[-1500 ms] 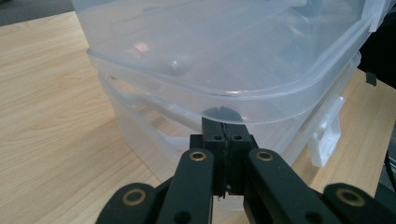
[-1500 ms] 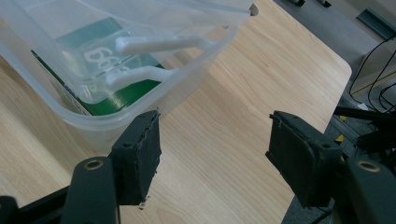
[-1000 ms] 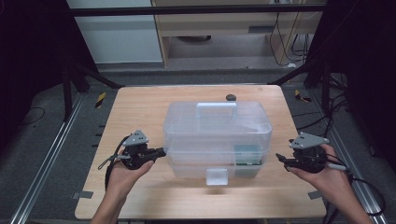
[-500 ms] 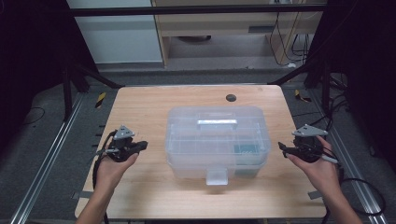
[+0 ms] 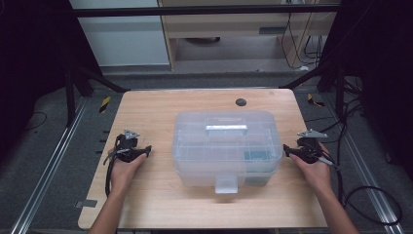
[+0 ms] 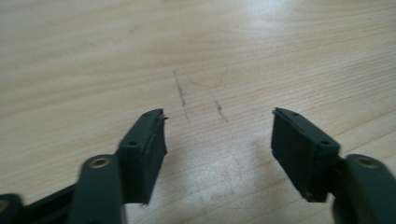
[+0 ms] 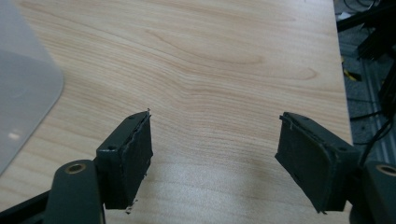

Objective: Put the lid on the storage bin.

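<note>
A clear plastic box (image 5: 227, 146) with a lid handle (image 5: 226, 128) and a front latch (image 5: 227, 184) rests on the middle of the wooden table (image 5: 160, 112). Something teal (image 5: 256, 156) lies inside it. My left gripper (image 5: 142, 152) sits low over the table a short way left of the box, its tips pointing at it. Its jaws have just been opening and stand open over bare wood (image 6: 217, 116). My right gripper (image 5: 287, 150) is just off the box's right side, its jaws also just widened and open (image 7: 215, 116) with nothing between them. The box's corner (image 7: 23, 88) lies to their left.
A small black round spot (image 5: 240, 102) marks the table's far side. The table's right edge (image 7: 343, 93) runs close beside my right gripper, with cables (image 5: 370, 195) and a metal rail beyond it. A cabinet stands behind the table.
The box, which was up closer to the camera between both grippers, has come down onto the table. Both hands sank and drew away outward from its sides.
</note>
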Available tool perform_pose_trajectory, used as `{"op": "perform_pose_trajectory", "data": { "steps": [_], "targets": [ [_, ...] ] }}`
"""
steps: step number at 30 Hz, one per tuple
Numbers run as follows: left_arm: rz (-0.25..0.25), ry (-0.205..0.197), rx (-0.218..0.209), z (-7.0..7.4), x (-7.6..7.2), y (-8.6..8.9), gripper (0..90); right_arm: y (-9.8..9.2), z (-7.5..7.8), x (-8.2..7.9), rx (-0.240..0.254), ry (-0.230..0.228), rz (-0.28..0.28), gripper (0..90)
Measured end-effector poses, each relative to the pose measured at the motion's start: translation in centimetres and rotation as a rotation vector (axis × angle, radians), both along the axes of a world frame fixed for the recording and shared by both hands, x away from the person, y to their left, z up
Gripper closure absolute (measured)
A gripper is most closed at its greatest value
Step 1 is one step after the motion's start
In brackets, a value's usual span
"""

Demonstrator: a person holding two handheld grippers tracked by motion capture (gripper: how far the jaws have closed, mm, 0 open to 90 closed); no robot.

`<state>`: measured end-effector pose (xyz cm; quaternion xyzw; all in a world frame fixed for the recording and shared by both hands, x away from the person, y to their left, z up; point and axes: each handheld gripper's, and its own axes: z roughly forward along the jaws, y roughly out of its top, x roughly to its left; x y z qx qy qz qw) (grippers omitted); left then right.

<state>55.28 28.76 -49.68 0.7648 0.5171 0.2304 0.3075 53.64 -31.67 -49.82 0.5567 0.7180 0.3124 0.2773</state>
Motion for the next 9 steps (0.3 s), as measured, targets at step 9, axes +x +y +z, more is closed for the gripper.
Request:
{"op": "perform_pose_trajectory", "data": {
  "steps": [9],
  "targets": [
    [0.029,-0.012,-0.018,-1.0,0.2,0.0,3.6,0.2,-1.3,0.4,0.055,0.025,-0.018,14.8]
  ]
}}
